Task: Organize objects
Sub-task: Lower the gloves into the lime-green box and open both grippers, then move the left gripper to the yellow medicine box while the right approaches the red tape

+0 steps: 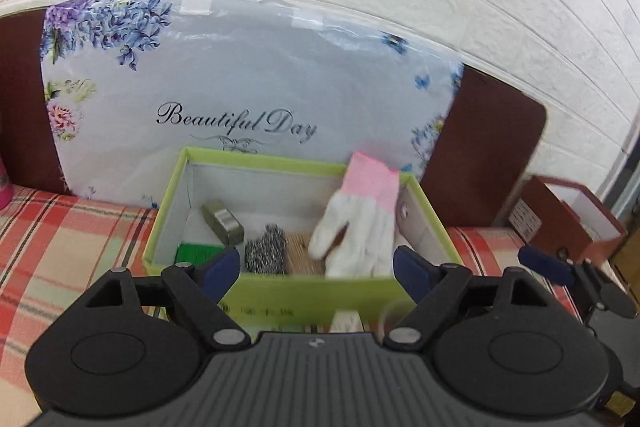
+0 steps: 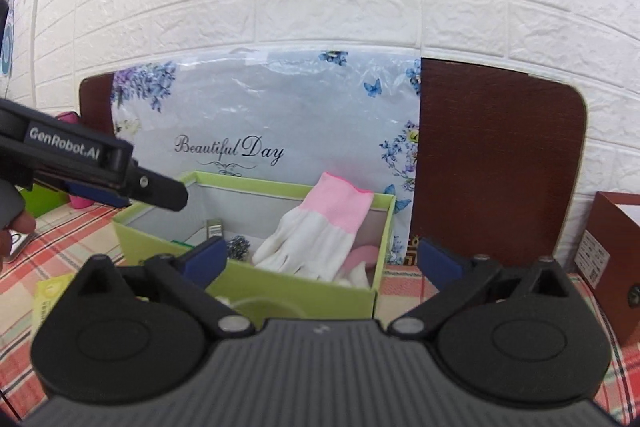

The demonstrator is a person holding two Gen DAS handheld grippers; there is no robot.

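Note:
A light-green open box [image 1: 256,161] [image 2: 280,183] stands on the plaid cloth in front of both grippers. Inside it a white glove with a pink cuff [image 1: 356,227] [image 2: 312,243] leans against the right wall, cuff up. Beside it lie a steel-wool scrubber [image 1: 266,251] [image 2: 239,247], an olive block [image 1: 222,221] and a green item [image 1: 196,253]. My left gripper [image 1: 318,269] [image 2: 168,193] hangs open at the box's near wall, nothing between its fingers. My right gripper [image 2: 322,259] [image 1: 580,279] is open wide and empty, near the box's right corner.
A bagged floral pillow [image 1: 260,87] leans on a brown headboard [image 2: 496,163] behind the box. A brown carton [image 1: 568,215] [image 2: 616,247] stands at the right. A yellow-green pack [image 2: 48,295] lies at the near left. A hand [image 2: 16,227] holds the left gripper.

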